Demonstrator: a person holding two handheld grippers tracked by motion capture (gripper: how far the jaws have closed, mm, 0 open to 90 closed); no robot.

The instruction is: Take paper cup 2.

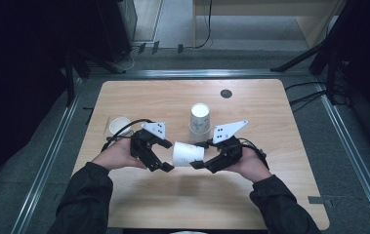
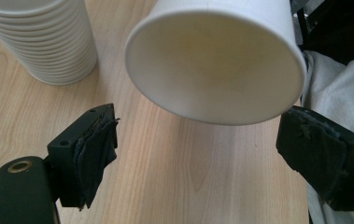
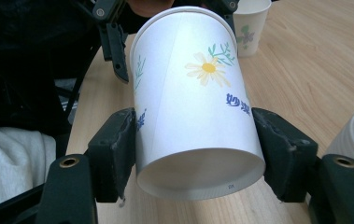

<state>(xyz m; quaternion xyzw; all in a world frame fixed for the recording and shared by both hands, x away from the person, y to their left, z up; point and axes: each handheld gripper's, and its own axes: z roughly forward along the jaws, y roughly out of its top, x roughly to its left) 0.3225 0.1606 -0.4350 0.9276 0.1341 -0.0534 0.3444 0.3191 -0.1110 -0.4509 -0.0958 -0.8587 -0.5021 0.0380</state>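
A white paper cup (image 1: 188,153) printed with a daisy lies on its side just above the wooden table (image 1: 163,195), between my two grippers. My right gripper (image 1: 198,155) is shut on its base end; in the right gripper view both pads press the cup (image 3: 193,93) on either side, with the gripper (image 3: 195,144) around its lower part. My left gripper (image 1: 167,156) faces the cup's open mouth. In the left gripper view the rim (image 2: 214,60) hangs above and between the jaws, and the gripper (image 2: 202,140) is open with its pads clear of the cup.
An upside-down stack of paper cups (image 1: 199,122) stands just behind the held cup. A single upright cup (image 1: 120,126) stands at the left beyond my left hand. A small dark disc (image 1: 226,93) sits in the far right of the tabletop.
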